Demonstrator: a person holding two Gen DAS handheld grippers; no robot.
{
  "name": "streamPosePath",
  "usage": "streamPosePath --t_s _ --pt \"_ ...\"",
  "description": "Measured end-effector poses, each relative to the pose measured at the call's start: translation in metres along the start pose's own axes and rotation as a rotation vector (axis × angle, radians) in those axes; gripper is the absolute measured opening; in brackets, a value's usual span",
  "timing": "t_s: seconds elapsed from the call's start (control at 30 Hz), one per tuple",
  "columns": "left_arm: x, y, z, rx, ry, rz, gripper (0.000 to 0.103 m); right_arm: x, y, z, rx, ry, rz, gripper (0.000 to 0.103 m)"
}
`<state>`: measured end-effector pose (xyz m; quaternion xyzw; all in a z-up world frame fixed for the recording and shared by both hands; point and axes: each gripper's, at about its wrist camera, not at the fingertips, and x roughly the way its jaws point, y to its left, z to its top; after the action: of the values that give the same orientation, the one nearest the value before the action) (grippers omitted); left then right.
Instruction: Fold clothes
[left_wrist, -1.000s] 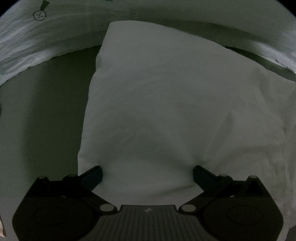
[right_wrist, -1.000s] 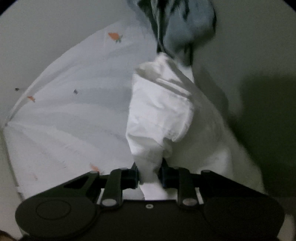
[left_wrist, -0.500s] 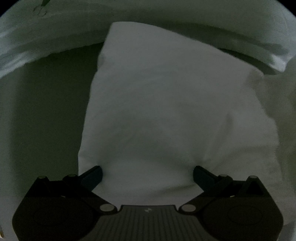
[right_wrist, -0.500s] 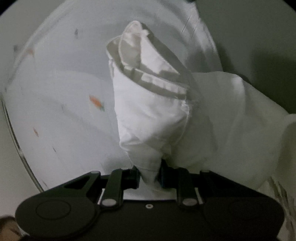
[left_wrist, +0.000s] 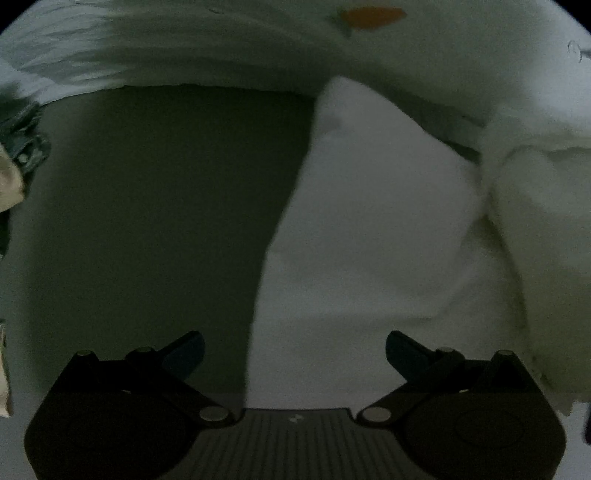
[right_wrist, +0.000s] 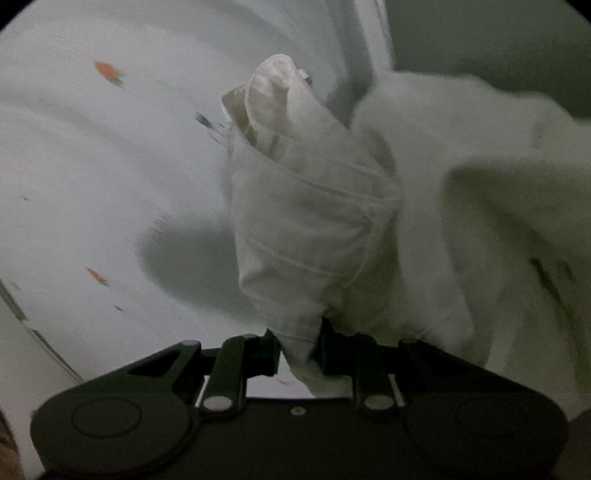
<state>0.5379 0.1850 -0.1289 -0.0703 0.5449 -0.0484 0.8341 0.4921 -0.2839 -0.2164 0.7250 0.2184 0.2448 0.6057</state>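
Note:
A white garment (left_wrist: 369, 229) lies on the dark table (left_wrist: 155, 221) in the left wrist view, filling the right half. My left gripper (left_wrist: 295, 350) is open, its fingers wide apart over the garment's near left edge, holding nothing. In the right wrist view my right gripper (right_wrist: 297, 347) is shut on a bunched hem of the same white garment (right_wrist: 306, 229), which rises in a cone above the jaws. More of the white cloth (right_wrist: 480, 206) bulges to the right.
A white sheet with small orange carrot prints (right_wrist: 92, 166) covers the surface behind the garment; it also shows along the top of the left wrist view (left_wrist: 369, 16). A dark patterned cloth (left_wrist: 22, 147) sits at the left edge.
The white garment has shifted right in the left wrist view, baring dark table under the left finger. The right gripper has carried its bunch further over the printed sheet.

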Motion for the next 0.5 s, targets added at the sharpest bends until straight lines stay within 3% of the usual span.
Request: streamPosePath --t_s 0.3,0.4,0.5 --pt "-0.027 0.024 -0.006 -0.069 -0.054 -0.032 0.103 0.050 -0.005 -0.009 -0.167 0.207 -0.241 0.021" --pt "-0.021 0.024 -0.014 -0.085 -0.046 -0.044 0.103 0.059 -0.024 -0.007 -0.138 0.232 -0.355 0.021" --pt "-0.019 0.028 -0.019 -0.067 -0.021 -0.042 0.103 0.071 0.000 -0.014 -0.268 0.247 -0.434 0.023"
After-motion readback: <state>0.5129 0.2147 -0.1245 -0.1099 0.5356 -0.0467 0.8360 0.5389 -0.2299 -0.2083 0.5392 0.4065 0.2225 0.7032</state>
